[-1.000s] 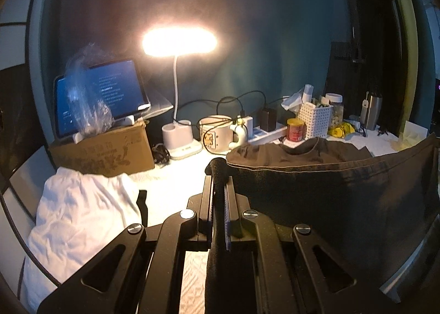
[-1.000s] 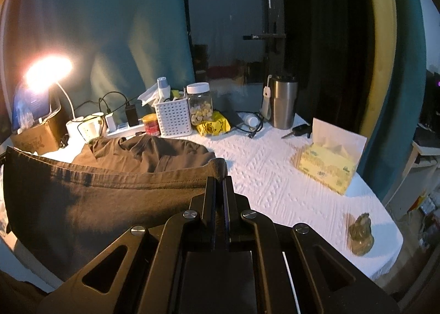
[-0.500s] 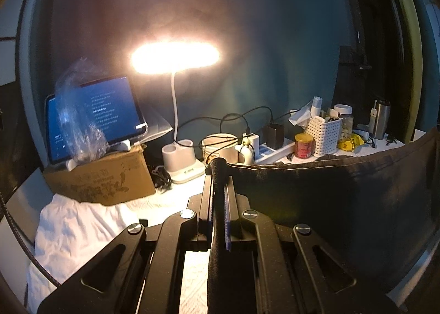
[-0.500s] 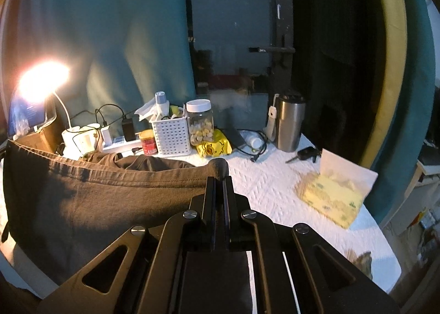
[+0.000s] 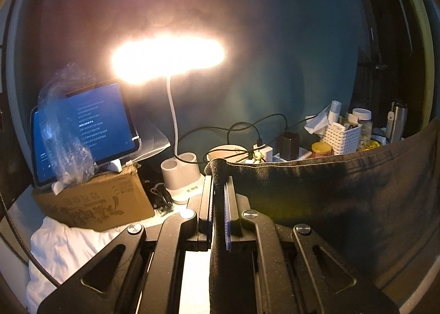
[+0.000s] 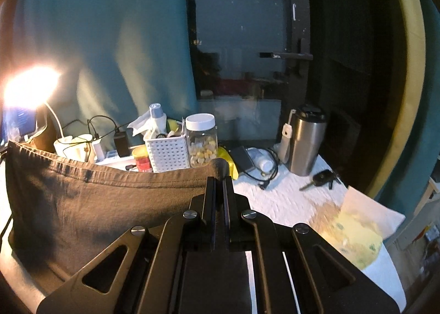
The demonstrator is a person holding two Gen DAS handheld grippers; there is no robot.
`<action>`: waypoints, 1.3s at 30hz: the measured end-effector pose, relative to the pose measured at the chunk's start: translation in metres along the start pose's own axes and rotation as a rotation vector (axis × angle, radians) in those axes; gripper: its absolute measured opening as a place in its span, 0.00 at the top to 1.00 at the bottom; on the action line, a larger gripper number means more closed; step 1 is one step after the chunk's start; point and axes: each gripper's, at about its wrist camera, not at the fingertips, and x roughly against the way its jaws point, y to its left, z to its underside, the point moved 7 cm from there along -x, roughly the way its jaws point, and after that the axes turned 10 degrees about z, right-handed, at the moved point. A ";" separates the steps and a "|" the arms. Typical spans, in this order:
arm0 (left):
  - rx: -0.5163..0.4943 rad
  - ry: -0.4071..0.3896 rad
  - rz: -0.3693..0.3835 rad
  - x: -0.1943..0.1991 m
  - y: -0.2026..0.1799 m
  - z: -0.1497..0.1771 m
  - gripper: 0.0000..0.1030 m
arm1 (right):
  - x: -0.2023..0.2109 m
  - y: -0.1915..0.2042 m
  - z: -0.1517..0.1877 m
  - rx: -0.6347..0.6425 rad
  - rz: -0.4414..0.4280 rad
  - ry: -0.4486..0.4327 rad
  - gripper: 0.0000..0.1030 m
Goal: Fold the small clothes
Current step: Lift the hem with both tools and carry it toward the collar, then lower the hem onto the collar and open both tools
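Observation:
A dark brown garment (image 5: 343, 190) hangs stretched between my two grippers, its hemmed top edge taut and level. My left gripper (image 5: 219, 176) is shut on its left corner, with cloth bunched above the fingertips. In the right wrist view the same garment (image 6: 104, 204) hangs to the left, and my right gripper (image 6: 219, 179) is shut on its right corner. The cloth is lifted above the table and hides what lies under it.
A lit desk lamp (image 5: 167, 59), a tablet (image 5: 85, 127) on a cardboard box (image 5: 93, 204), a white basket (image 6: 165, 153), a jar (image 6: 200, 139), a steel tumbler (image 6: 305, 140), keys (image 6: 321, 178) and a tissue pack (image 6: 357, 234) stand on the white table. White cloth (image 5: 66, 253) lies at left.
Both grippers have risen with the garment. Its far part has come off the table, and the top edge now hangs higher against the clutter at the back.

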 end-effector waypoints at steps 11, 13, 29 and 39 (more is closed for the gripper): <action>-0.036 0.000 -0.015 -0.046 0.003 -0.018 0.95 | -0.056 0.007 -0.018 0.018 -0.009 0.011 0.94; -0.045 0.002 -0.018 -0.053 0.003 -0.020 0.95 | -0.065 0.009 -0.021 0.020 -0.011 0.013 0.94; -0.023 0.083 -0.008 -0.116 0.010 -0.005 0.95 | -0.140 0.018 -0.014 0.038 -0.030 0.078 0.94; 0.045 0.202 0.045 -0.148 0.016 0.021 0.94 | -0.167 0.015 0.005 0.025 -0.019 0.130 0.94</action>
